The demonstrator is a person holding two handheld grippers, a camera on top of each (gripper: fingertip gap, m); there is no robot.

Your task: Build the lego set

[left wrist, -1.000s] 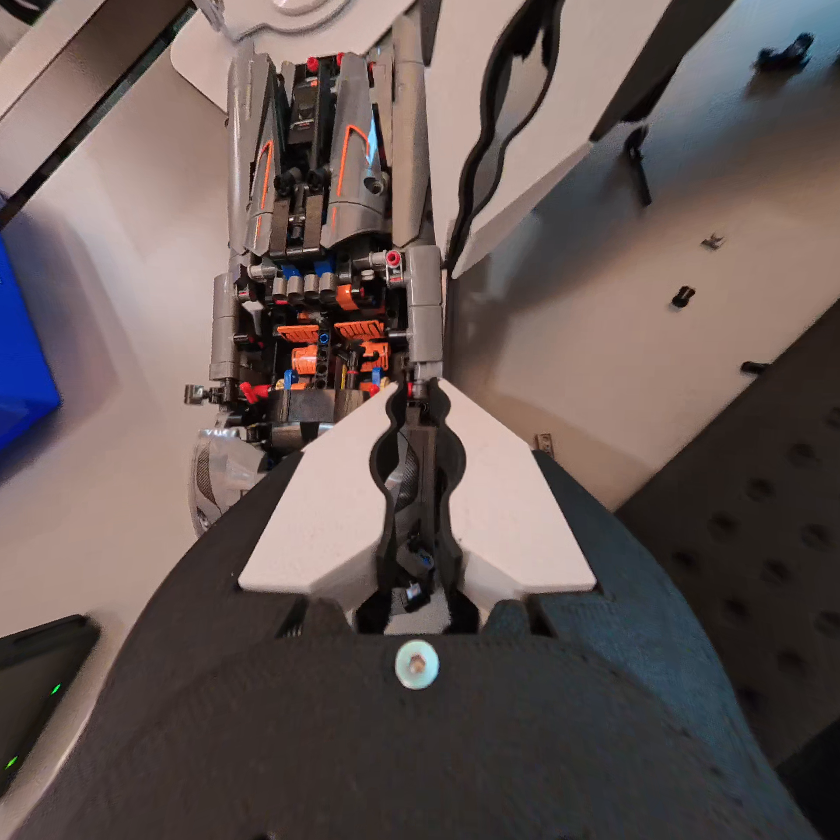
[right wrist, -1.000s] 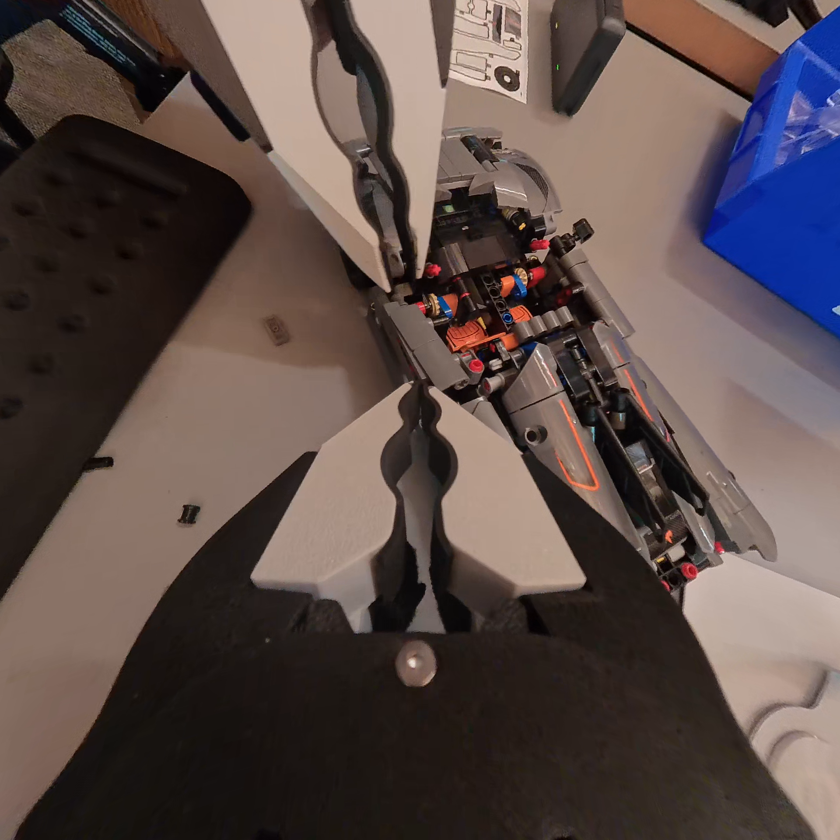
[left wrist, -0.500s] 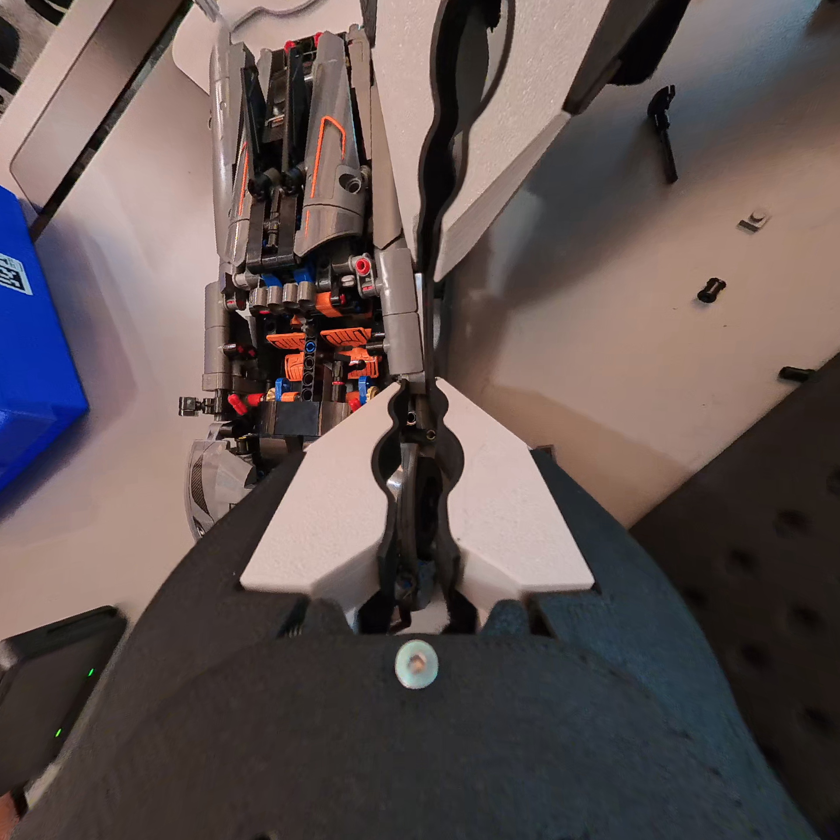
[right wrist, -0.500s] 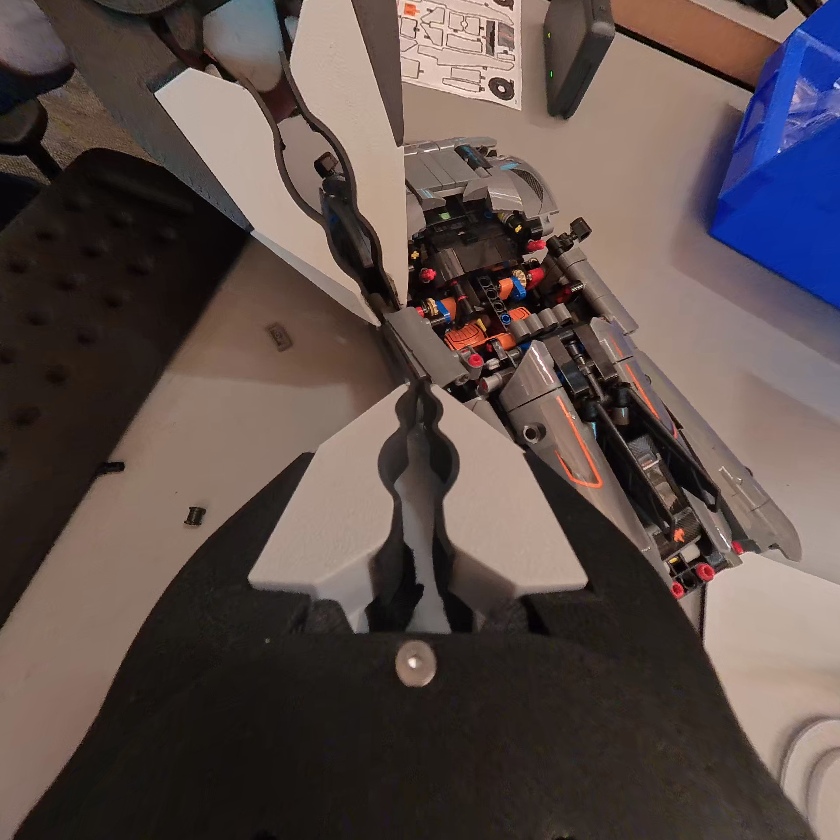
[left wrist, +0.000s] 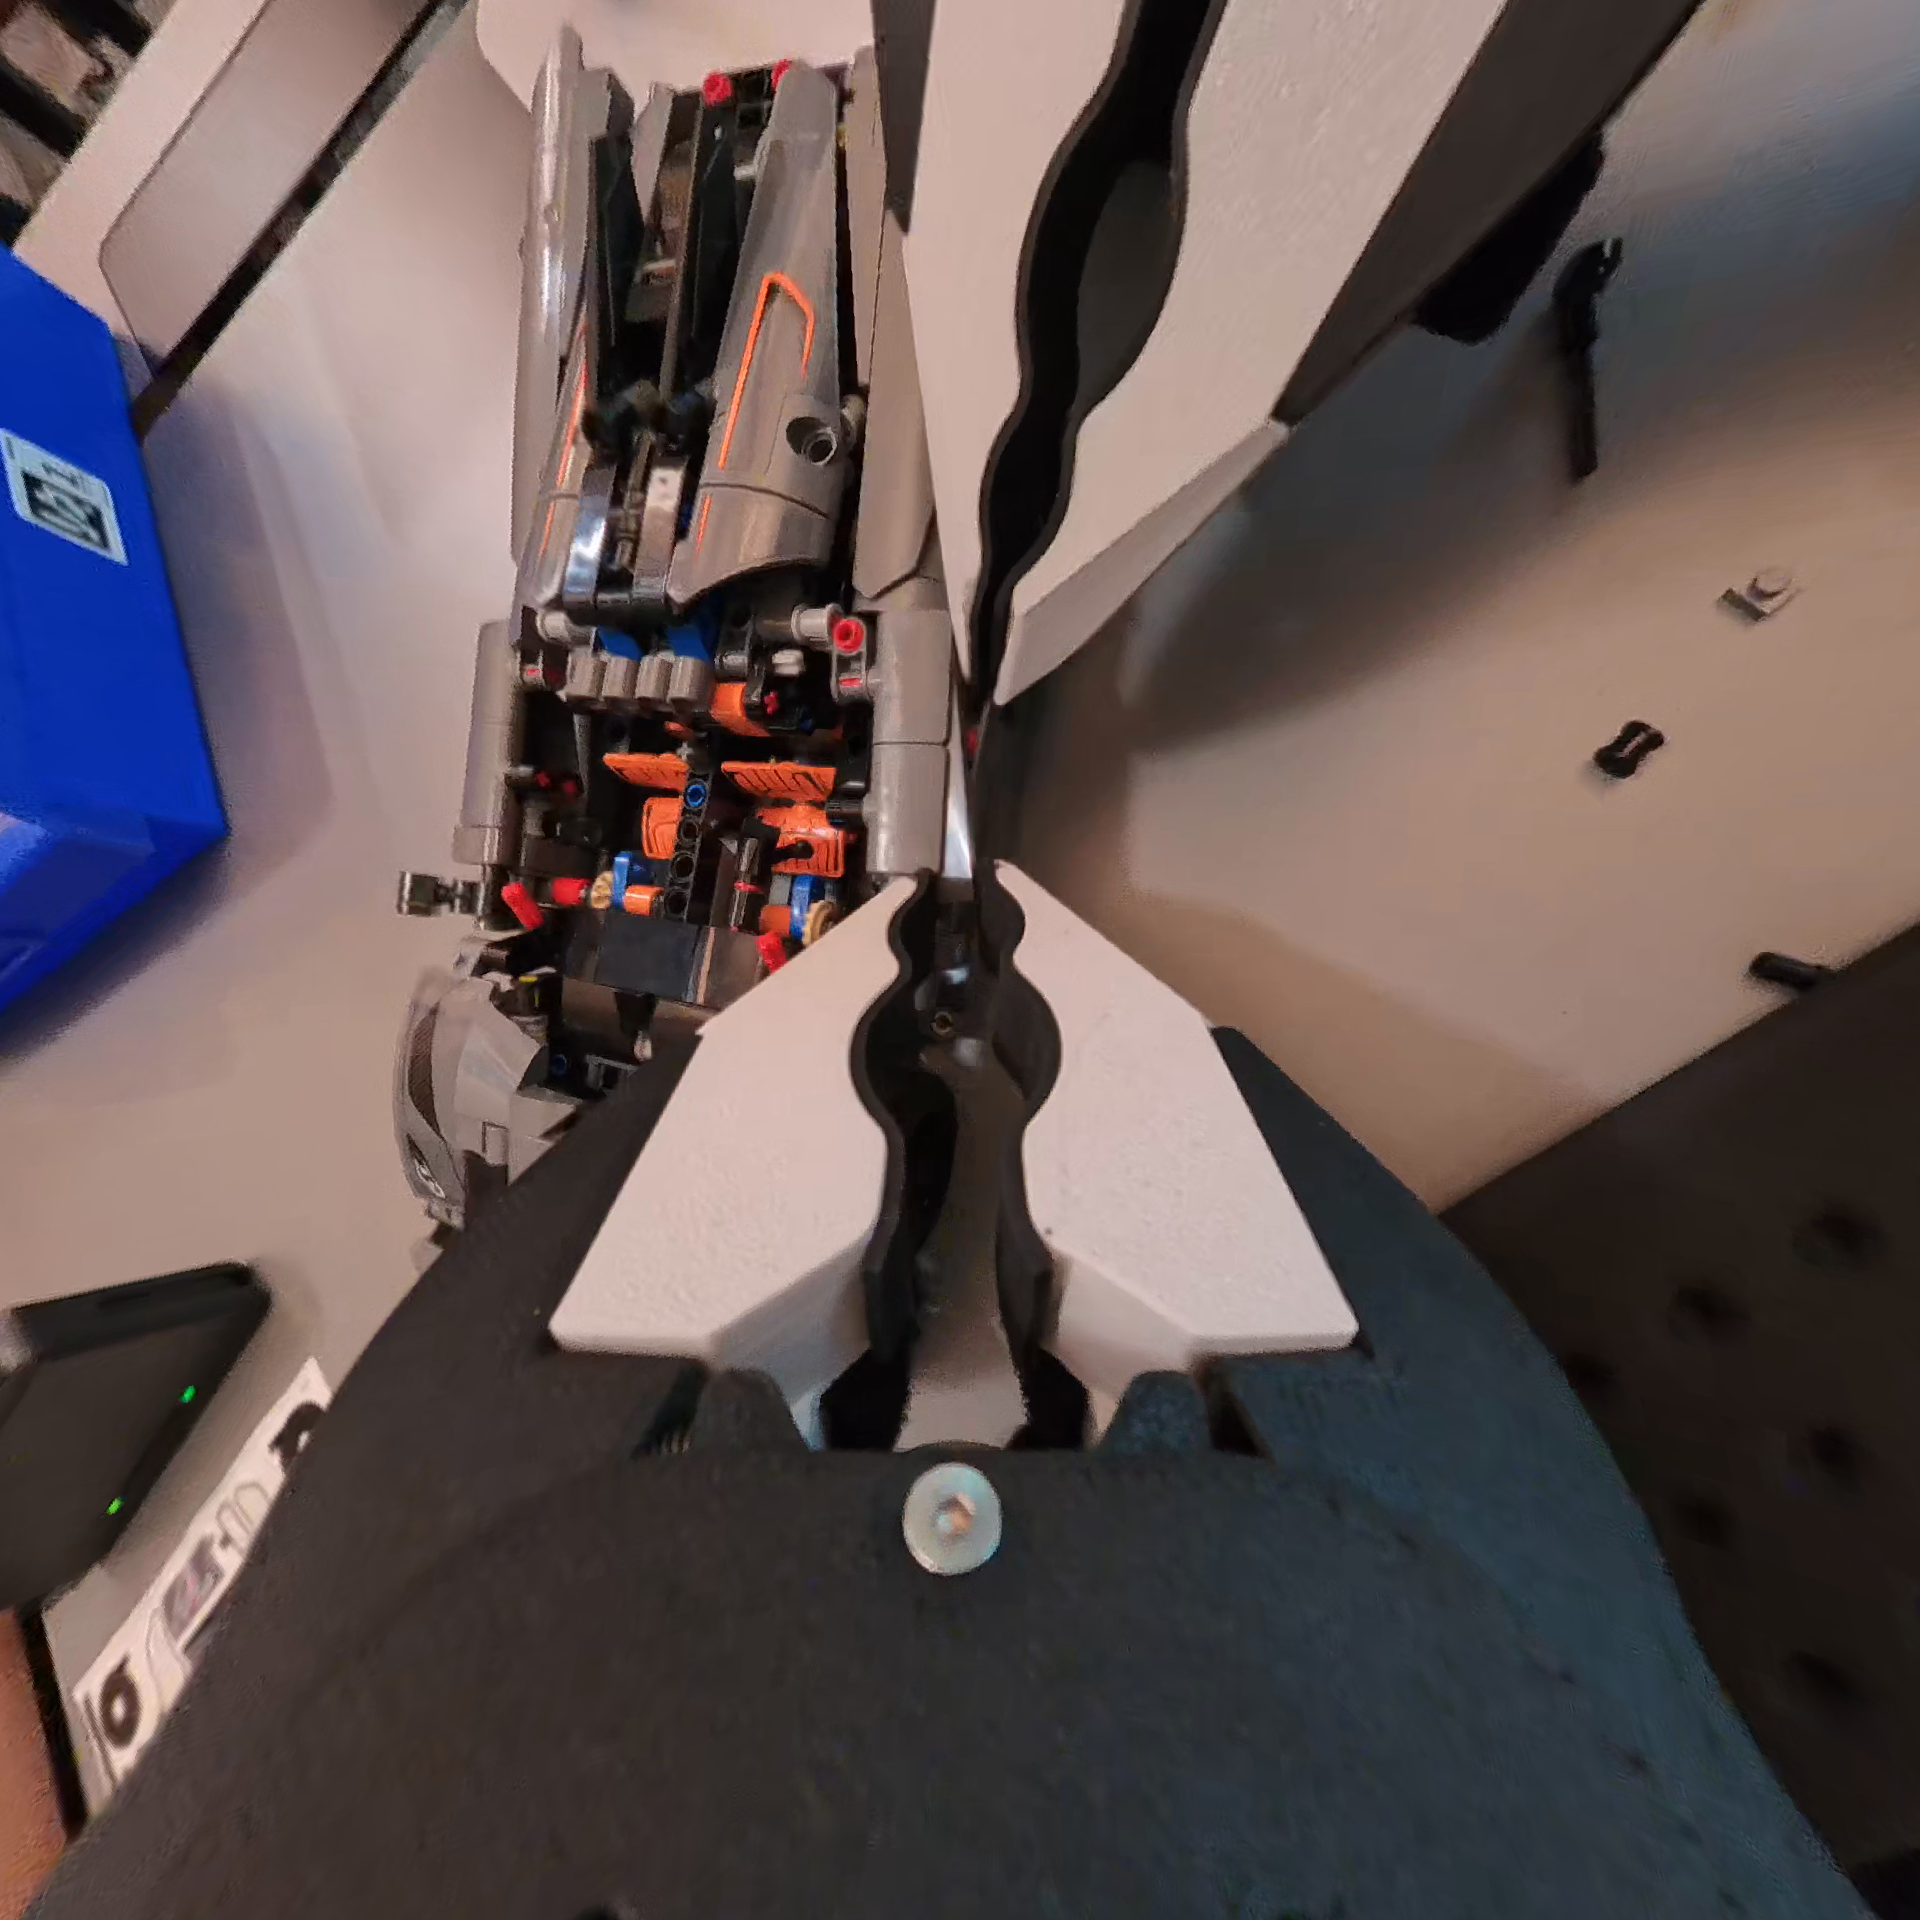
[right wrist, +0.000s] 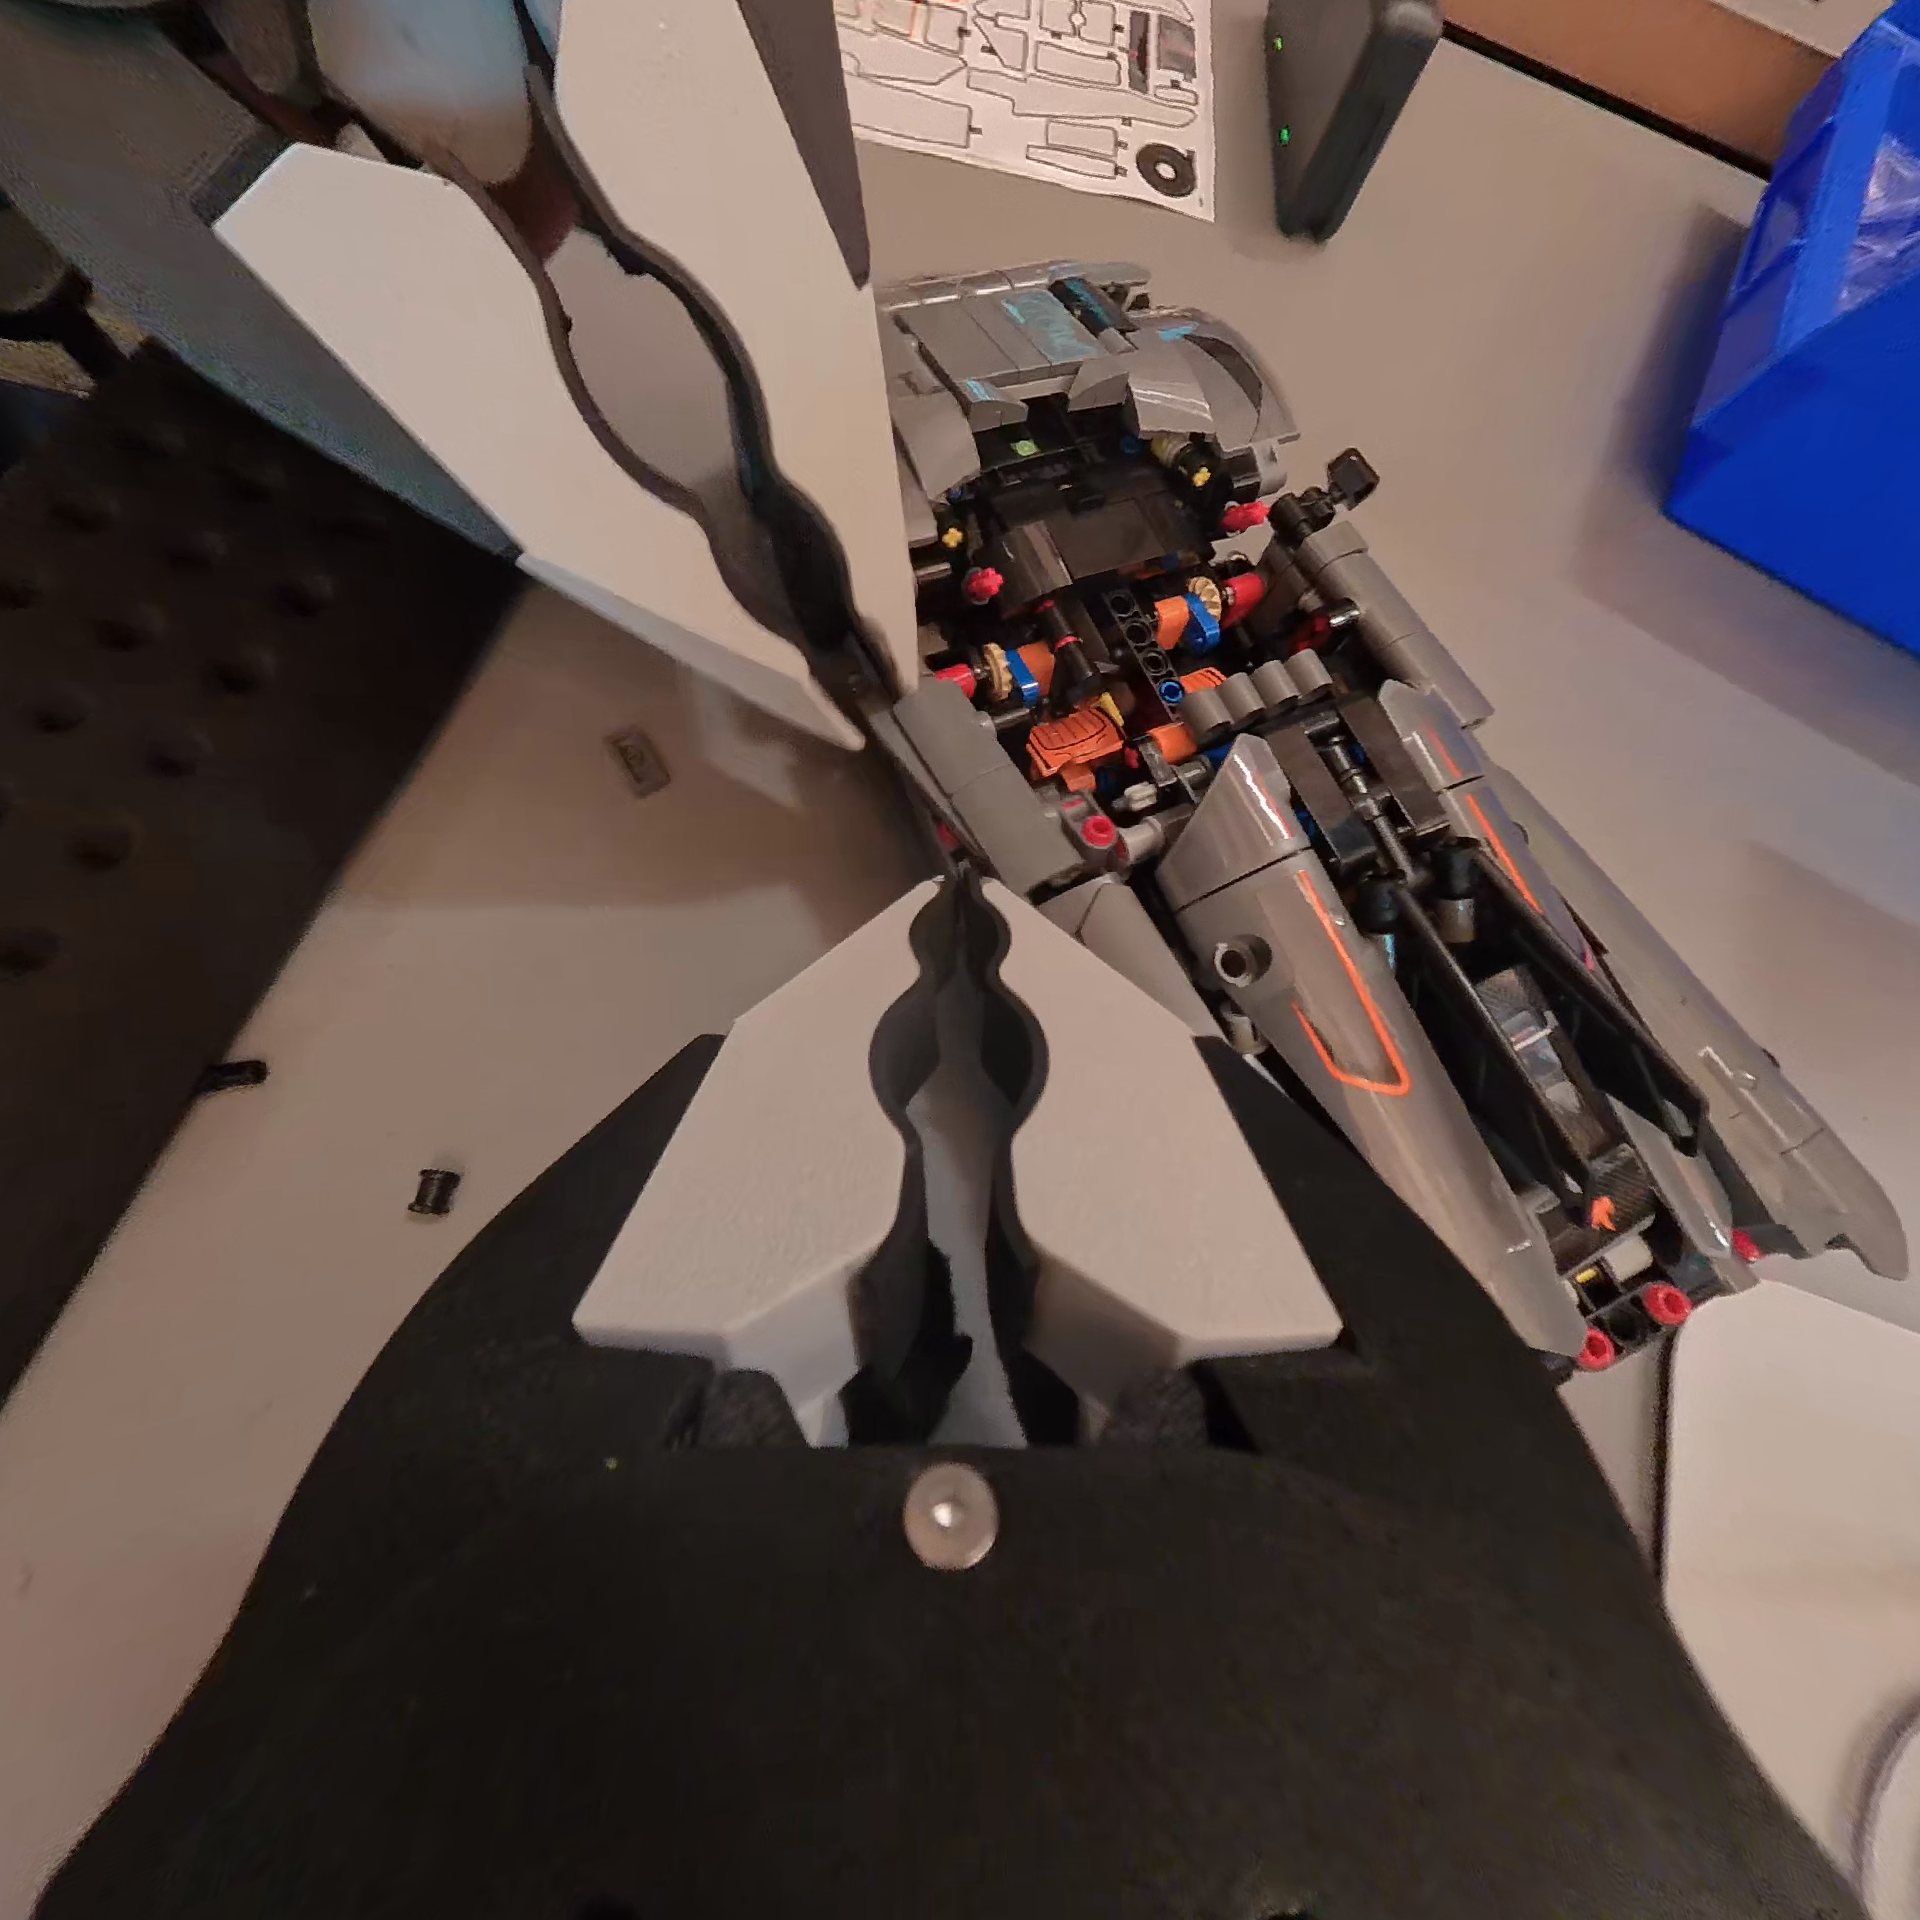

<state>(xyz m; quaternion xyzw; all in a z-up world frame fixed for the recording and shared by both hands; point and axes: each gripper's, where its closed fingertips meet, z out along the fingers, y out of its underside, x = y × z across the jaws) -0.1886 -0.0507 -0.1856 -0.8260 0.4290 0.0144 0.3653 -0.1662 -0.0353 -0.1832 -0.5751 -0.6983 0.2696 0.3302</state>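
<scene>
A grey, black and orange lego car lies on the pale table, with its open middle showing orange and blue parts. It also shows in the right wrist view. My left gripper is at the car's right side, shut on a dark lego piece that runs along that side. My right gripper is shut, with its tips against the same side of the car, and I cannot tell whether it pinches anything. Each gripper shows in the other's view, the right and the left, tips close together.
A blue bin stands beside the car. A black device with green lights and a sticker sheet lie beyond its nose. A black perforated mat borders the table. Small loose pieces lie on the table. Left and right tips are no more than a few centimetres apart.
Both grippers have stayed shut at the car's side while their tips drew closer together. The left view has shifted so that more of the blue bin and the black device show.
</scene>
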